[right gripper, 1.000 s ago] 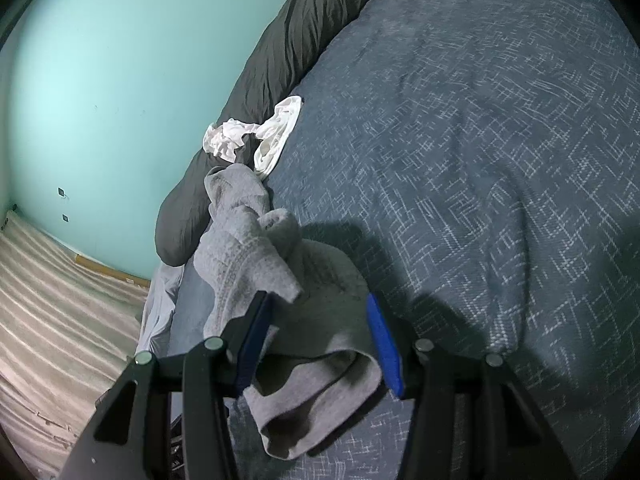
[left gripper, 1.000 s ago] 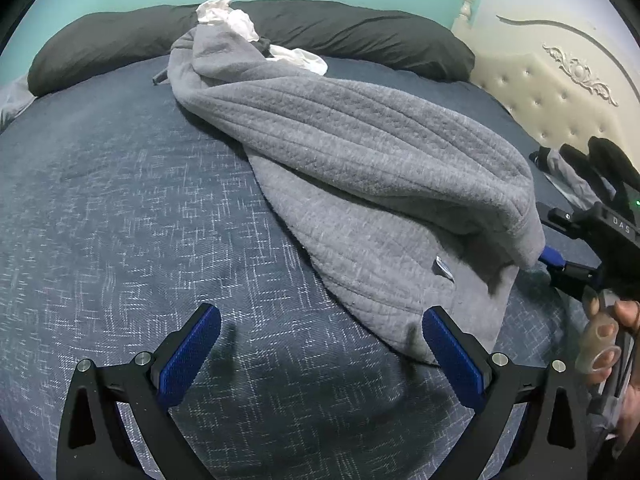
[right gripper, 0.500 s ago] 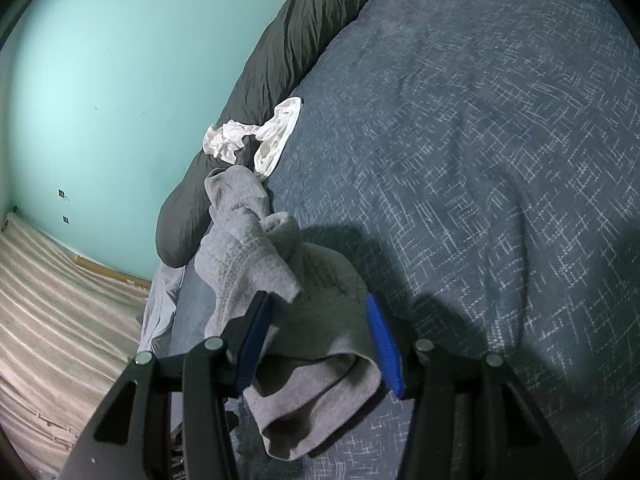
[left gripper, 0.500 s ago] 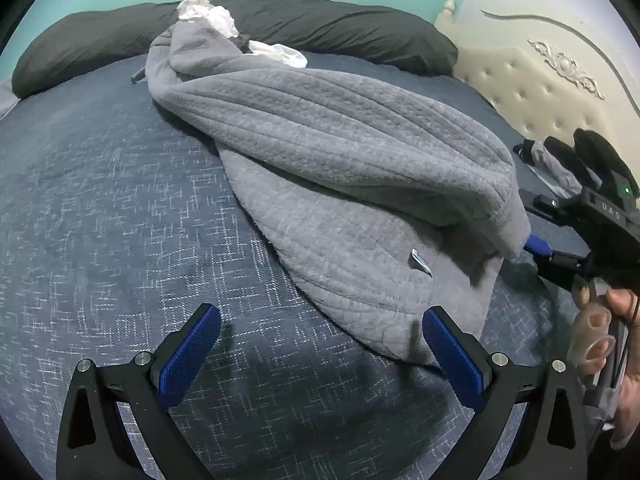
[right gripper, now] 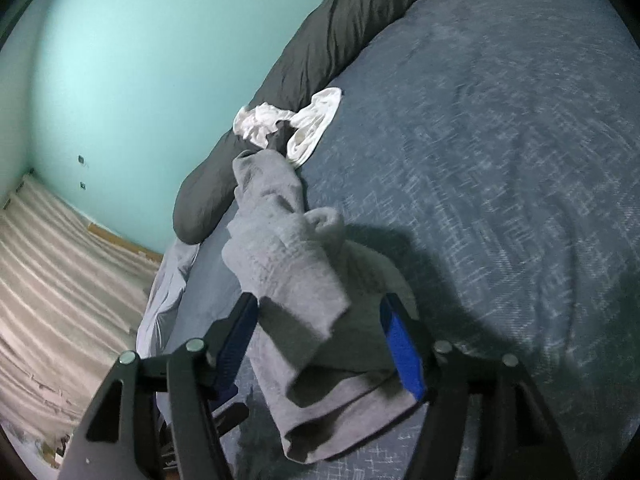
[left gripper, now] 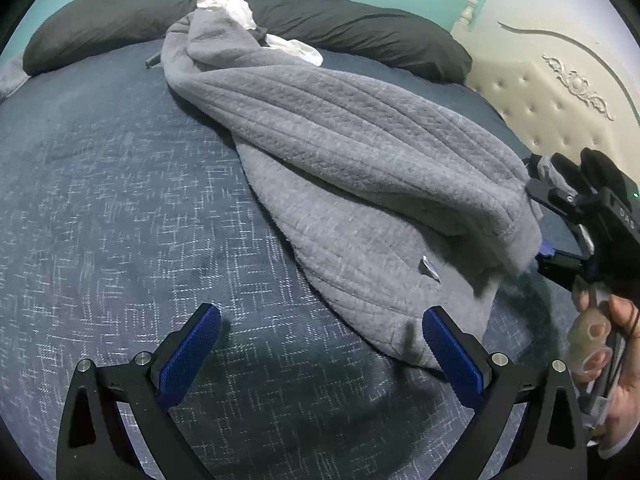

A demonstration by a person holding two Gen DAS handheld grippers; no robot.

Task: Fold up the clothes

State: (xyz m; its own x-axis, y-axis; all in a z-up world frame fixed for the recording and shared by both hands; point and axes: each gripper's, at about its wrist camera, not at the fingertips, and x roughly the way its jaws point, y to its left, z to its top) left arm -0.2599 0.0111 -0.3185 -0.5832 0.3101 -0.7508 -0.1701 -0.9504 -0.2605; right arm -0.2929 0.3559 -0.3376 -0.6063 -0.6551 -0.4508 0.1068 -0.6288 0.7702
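Presently, I record the following.
Grey garment (left gripper: 352, 168): one, ribbed, lying crumpled in a long diagonal across the bed cover (left gripper: 100, 208), one end up by the pillow, the other end at my right gripper.
Right gripper (right gripper: 320, 336): one; its jaws have just been opening, and the garment's bunched end sits between the two blue pads (right gripper: 402, 344). From the frames I judge the pads no longer pressing the cloth.
Left gripper (left gripper: 320, 344): one; fingers spread wide over bare cover, nothing between them, the right pad just beside the garment's lower hem.
White clothing (right gripper: 296, 124): one crumpled pile, touching the garment's far end.
Dark pillow (left gripper: 352, 28): one long bolster along the teal wall (right gripper: 140, 60).
Headboard (left gripper: 552, 104): one, cream, tufted.
Hand (left gripper: 616, 356): one visible, on the right gripper's handle.
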